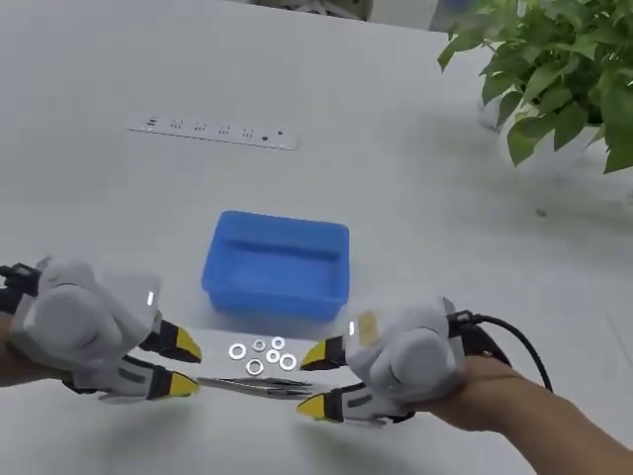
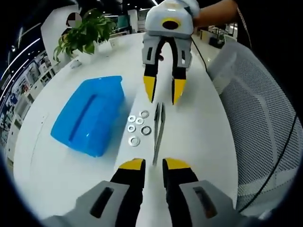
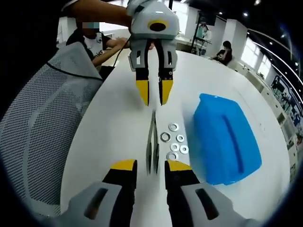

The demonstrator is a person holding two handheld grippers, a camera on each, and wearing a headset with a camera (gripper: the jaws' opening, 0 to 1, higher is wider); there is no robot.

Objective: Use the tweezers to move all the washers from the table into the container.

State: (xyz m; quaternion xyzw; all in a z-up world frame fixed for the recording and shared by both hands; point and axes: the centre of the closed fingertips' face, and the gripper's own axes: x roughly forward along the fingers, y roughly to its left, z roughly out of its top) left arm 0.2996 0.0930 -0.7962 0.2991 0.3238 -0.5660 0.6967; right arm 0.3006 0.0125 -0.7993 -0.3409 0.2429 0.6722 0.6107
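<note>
Clustering washers lie between tweezers and container, power strip beyond

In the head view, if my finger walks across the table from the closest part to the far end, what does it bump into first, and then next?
tweezers → washers → blue container → white power strip
</note>
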